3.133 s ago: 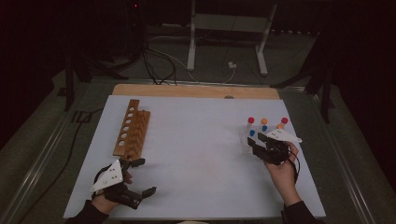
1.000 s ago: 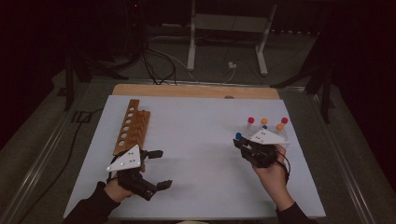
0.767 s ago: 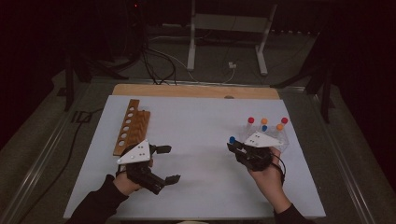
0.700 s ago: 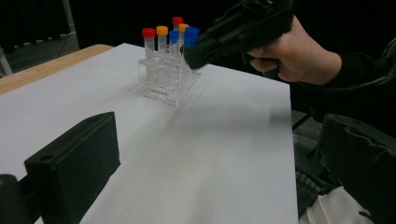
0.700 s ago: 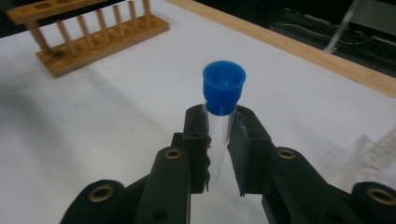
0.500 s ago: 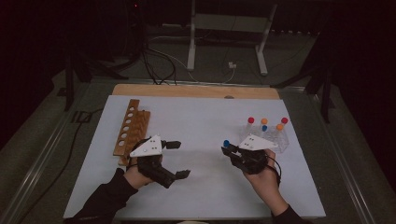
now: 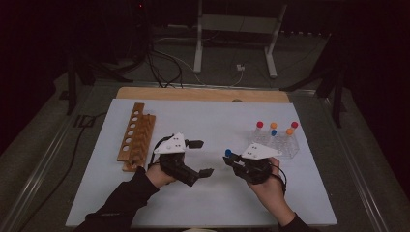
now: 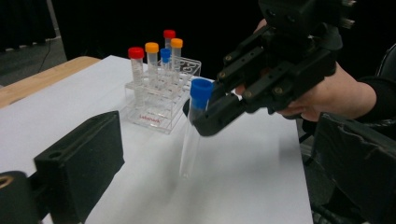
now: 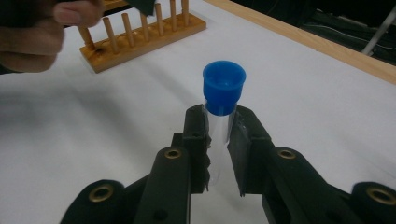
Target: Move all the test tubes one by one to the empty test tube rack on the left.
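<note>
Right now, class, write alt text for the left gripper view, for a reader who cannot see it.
A hand-held black tool grips a clear tube with a blue cap just below the cap, holding it upright above a white table. Behind it, a clear rack holds tubes with red, orange and blue caps. Two open black jaws frame the foreground.

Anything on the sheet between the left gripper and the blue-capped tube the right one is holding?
No. In the high view, bare white sheet separates the open left gripper from the blue-capped tube; the left gripper view agrees.
</note>
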Available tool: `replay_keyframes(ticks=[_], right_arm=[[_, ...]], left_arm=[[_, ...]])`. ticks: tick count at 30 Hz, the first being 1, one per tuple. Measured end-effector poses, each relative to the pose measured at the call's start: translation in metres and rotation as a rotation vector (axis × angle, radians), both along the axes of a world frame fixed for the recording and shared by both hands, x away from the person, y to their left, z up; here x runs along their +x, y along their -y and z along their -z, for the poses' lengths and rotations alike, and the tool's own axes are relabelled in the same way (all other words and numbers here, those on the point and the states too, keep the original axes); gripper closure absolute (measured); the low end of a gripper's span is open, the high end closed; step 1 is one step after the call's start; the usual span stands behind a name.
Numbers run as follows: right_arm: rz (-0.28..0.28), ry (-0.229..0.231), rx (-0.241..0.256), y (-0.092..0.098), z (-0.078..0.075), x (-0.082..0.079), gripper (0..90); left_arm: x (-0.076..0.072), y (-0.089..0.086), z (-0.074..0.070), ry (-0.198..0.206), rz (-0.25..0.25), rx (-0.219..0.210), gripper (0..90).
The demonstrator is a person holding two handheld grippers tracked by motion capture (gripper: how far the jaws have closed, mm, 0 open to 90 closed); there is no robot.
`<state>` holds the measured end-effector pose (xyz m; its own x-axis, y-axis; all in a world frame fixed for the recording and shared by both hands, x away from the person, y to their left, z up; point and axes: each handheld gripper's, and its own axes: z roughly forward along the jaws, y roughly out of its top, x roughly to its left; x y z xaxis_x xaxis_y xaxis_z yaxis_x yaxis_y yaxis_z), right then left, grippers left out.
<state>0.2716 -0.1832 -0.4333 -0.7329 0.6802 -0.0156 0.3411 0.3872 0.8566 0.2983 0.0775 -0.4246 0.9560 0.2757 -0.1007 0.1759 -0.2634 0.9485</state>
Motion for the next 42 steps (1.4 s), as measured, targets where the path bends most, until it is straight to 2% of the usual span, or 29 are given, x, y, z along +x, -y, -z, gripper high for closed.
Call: replay_keyframes(ticks=[7,16,20,23,32,36,41,42], right_arm=[[-0.018,-0.012,0.003,-0.004,0.002,-0.002,77.2],[-0.039,-0.017,-0.001,-0.007,0.003,-0.003,77.1],[-0.046,-0.017,0.000,-0.009,0.003,-0.004,77.1],[-0.053,-0.012,-0.002,-0.010,0.003,-0.005,77.2],[-0.051,-0.008,0.003,-0.009,0.001,-0.006,77.2],[-0.046,-0.004,0.007,-0.007,0.000,-0.005,77.1],[-0.042,-0.004,0.010,-0.007,0.000,-0.005,77.1],[-0.042,-0.004,0.011,-0.007,0.000,-0.005,77.1]], left_arm=[[0.003,0.013,-0.003,0.017,0.001,-0.011,10.1],[0.006,0.023,-0.002,0.035,-0.011,0.012,34.4],[0.008,0.027,-0.002,0.043,0.005,0.019,47.2],[0.009,0.031,-0.002,0.046,0.009,0.026,53.0],[0.012,0.040,-0.001,0.047,0.018,0.071,67.7],[0.012,0.041,0.000,0.060,0.018,0.076,73.3],[0.012,0.041,0.000,0.070,0.023,0.089,75.9],[0.012,0.041,0.000,0.082,0.020,0.095,76.4]])
